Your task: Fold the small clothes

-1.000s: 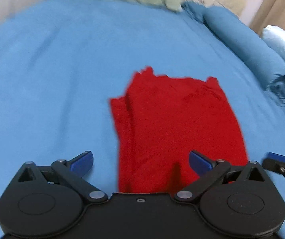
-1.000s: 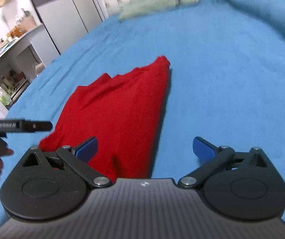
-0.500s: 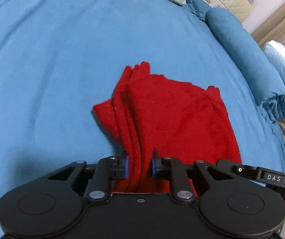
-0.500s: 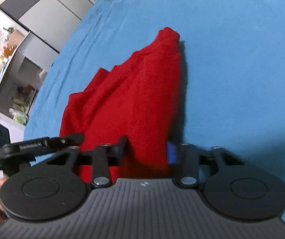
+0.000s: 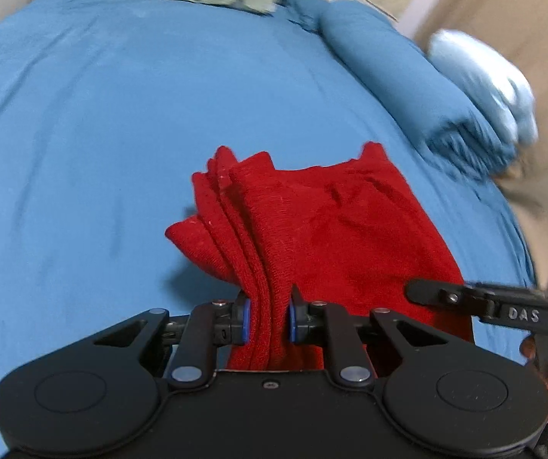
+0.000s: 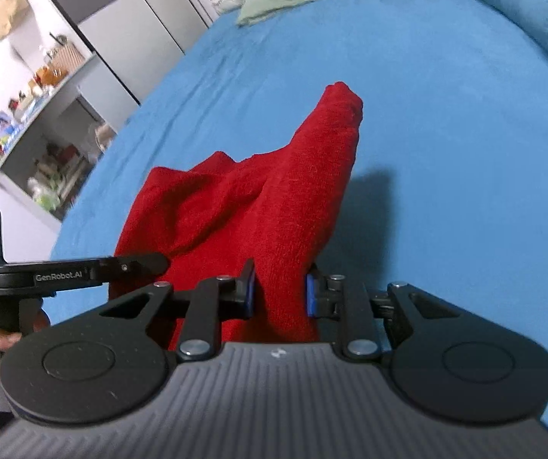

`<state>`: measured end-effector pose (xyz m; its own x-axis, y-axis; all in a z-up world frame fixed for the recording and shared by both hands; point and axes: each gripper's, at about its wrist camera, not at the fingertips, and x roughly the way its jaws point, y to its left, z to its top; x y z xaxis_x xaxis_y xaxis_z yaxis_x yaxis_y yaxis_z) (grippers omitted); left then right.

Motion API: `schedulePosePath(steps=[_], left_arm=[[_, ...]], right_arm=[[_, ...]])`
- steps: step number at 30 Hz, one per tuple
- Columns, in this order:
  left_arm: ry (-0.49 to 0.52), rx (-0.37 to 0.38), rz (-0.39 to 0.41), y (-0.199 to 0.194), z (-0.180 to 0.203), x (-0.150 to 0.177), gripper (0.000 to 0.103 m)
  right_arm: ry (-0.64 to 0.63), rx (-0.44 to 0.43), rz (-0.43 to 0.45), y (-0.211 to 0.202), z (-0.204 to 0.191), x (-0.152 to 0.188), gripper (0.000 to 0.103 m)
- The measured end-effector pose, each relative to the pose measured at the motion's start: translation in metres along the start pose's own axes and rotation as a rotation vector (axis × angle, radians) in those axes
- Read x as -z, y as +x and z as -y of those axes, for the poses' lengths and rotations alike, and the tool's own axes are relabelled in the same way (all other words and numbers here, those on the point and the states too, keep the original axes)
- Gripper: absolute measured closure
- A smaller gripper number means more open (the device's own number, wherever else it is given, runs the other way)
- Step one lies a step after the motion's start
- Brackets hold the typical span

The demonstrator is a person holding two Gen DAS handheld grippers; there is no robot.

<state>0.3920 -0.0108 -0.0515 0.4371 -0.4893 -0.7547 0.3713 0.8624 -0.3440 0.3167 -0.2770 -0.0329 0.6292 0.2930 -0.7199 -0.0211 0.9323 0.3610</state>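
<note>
Left tongs (image 5: pixel 267 319) and right tongs (image 6: pixel 279 292) both clamp the red garment (image 5: pixel 323 237); layers may slip out, skewing the fold.

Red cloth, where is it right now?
The red cloth lies mid-frame in both wrist views on the blue bed, its near edge pinched by the left hand-held gripper and the right hand-held gripper.
</note>
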Motion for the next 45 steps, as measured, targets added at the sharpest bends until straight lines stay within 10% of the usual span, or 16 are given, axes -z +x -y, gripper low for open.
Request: schedulePosePath(steps=[5, 10, 15, 24, 34, 45], left_arm=[[0.084, -0.078, -0.015, 0.045, 0.034, 0.044, 0.082], [0.171, -0.239, 0.037, 0.059, 0.028, 0.065, 0.045], [0.112, -0.26, 0.026, 0.059, 0.018, 0.062, 0.038], [0.041, -0.266, 0.239, -0.085, 0.054, 0.059, 0.001], [0.077, -0.415, 0.333, -0.205, 0.116, 0.143, 0.0], [0.097, -0.496, 0.264, -0.22, 0.136, 0.23, 0.0]], right_arm=[[-0.036, 0.102, -0.043, 0.015, 0.031, 0.046, 0.063], [0.008, 0.134, 0.02, 0.026, 0.059, 0.076, 0.031], [0.021, 0.131, 0.045, 0.016, 0.05, 0.076, 0.023], [-0.188, 0.211, 0.231, -0.114, -0.026, 0.074, 0.0], [-0.126, 0.356, 0.246, -0.233, -0.087, 0.127, 0.0], [-0.162, 0.515, 0.193, -0.262, -0.114, 0.212, 0.0]])
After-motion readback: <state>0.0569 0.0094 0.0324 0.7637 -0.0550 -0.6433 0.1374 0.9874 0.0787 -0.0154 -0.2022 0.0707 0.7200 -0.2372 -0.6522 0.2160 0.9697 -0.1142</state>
